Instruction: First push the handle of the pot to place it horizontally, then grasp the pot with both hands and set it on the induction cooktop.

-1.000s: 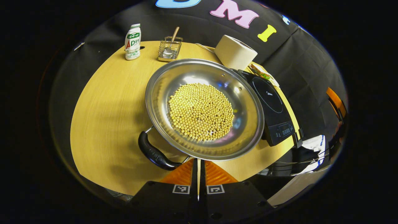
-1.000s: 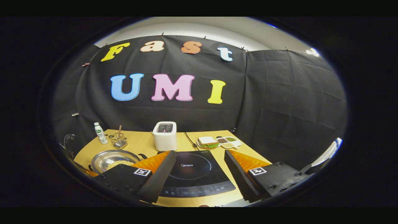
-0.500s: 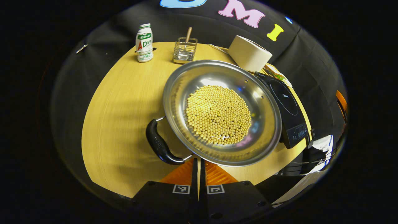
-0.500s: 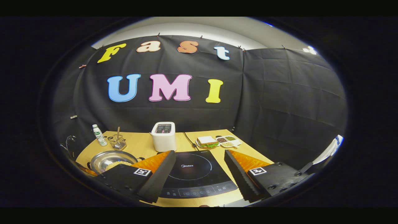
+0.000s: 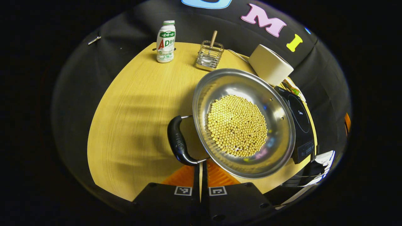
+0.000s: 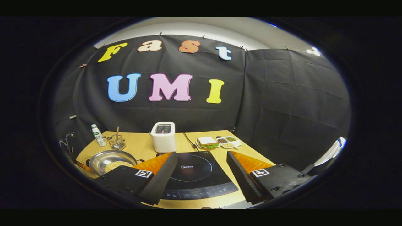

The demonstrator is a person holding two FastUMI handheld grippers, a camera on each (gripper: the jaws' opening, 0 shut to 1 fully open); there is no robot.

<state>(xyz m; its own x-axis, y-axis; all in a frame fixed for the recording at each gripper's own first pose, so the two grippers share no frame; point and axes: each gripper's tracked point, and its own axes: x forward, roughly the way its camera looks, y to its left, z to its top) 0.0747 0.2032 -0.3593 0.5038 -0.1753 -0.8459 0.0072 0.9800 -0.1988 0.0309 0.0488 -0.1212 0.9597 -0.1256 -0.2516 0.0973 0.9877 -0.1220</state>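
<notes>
Left gripper view, contents: left gripper [image 5: 201, 169], fingers pressed together with nothing between them, tips just beside the near end of the pot's black handle [image 5: 177, 142]; whether they touch it cannot be told. Steel pot [image 5: 276, 131], wide and shallow, standing on the wooden table [image 5: 132, 110] toward its near edge, its bottom covered with a layer of yellow beans [image 5: 237, 125]. Handle on the pot's left side as seen here, running roughly front to back. Induction cooktop [image 5: 300, 114], black, just beside the pot on its far-right side, at the table's right edge. White toaster [image 5: 270, 64] behind the pot, near the far edge. Wire holder [image 5: 209, 58] with a wooden-handled utensil upright in it, and a white drink bottle [image 5: 165, 42], both standing at the table's far edge, well apart from the pot. Right gripper view, contents: right gripper [image 6: 201, 175], fingers spread wide apart, empty, held over the near edge of the cooktop [image 6: 194, 172], whose control strip faces the viewer. Pot [image 6: 106, 158] to the cooktop's left, at the table's left front corner. Toaster [image 6: 163, 136] directly behind the cooktop; a sandwich on a plate [image 6: 205, 142] and a divided dish [image 6: 229, 142] of small foods at the far right of the table; a dark cable runs between toaster and plate
</notes>
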